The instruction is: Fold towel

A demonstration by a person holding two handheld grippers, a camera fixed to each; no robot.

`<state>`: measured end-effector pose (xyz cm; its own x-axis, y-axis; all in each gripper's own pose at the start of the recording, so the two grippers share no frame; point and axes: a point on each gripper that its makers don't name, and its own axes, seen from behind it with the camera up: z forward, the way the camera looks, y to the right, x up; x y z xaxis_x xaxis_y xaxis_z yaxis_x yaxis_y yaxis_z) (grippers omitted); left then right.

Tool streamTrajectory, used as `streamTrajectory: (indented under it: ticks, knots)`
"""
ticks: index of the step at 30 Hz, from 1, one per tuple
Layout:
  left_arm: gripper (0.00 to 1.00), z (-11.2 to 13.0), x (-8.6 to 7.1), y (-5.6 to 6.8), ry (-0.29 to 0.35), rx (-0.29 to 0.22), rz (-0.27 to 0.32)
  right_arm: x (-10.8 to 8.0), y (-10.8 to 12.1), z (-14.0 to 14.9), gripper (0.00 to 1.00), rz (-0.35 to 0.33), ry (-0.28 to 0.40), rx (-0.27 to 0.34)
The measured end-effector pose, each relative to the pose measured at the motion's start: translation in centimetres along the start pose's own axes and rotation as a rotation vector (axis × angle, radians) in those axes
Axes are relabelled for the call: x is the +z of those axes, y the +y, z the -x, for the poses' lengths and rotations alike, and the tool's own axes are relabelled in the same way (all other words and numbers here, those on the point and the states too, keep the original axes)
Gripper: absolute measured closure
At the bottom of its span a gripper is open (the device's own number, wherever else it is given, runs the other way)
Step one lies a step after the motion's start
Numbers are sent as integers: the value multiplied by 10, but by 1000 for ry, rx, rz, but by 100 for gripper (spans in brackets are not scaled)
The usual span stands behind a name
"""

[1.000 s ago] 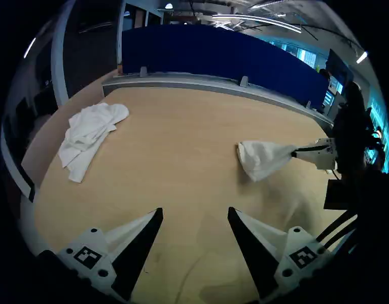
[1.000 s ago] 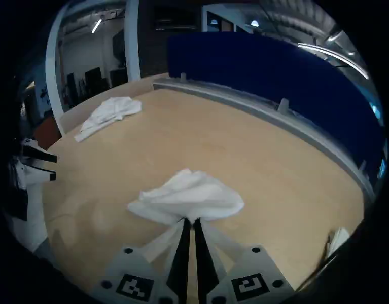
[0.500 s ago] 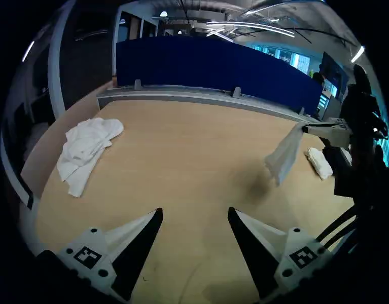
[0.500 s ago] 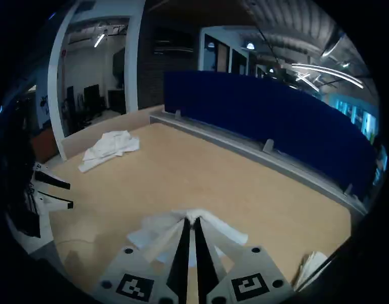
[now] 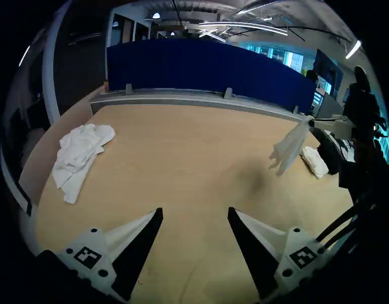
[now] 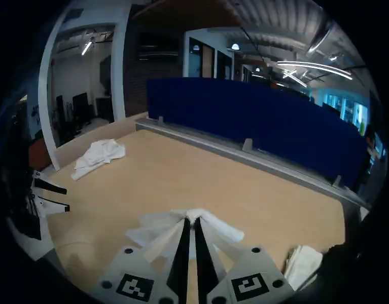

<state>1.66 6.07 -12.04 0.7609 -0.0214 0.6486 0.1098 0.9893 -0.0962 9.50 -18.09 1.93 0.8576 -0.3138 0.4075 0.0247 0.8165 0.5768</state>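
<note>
A white towel (image 5: 289,147) hangs in the air over the right side of the wooden table (image 5: 184,147), pinched at its top by my right gripper (image 5: 312,119). In the right gripper view the same towel (image 6: 194,225) bunches just past the tips of my right gripper (image 6: 189,221), which is shut on it. My left gripper (image 5: 194,213) stands open low over the table's near edge with nothing between its fingers; it also appears as a small gripper (image 6: 51,197) at the left in the right gripper view.
A crumpled white cloth (image 5: 77,152) lies at the table's far left, seen too as a heap (image 6: 98,154). A folded white towel (image 5: 314,161) rests at the right edge, also (image 6: 301,261). A blue partition (image 5: 204,66) lines the back. A person stands at right.
My right gripper lifted the towel off the table; it now hangs free, slightly higher than half a second ago. The left gripper stayed open and barely shifted.
</note>
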Motion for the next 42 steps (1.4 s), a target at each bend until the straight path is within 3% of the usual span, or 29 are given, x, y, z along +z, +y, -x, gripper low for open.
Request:
streamTrajectory:
  ticks: [20,33,42]
  knots:
    - [5,0,8,6,-21,4,-24,-41,160,6,94,136,-29,27]
    - [5,-2,15,11,-38,21,-44,-45,246,13,94,199,-91,-23]
    - [5,-3,17,15,-44,22,-50,-40,301,7,94,248,-95,4]
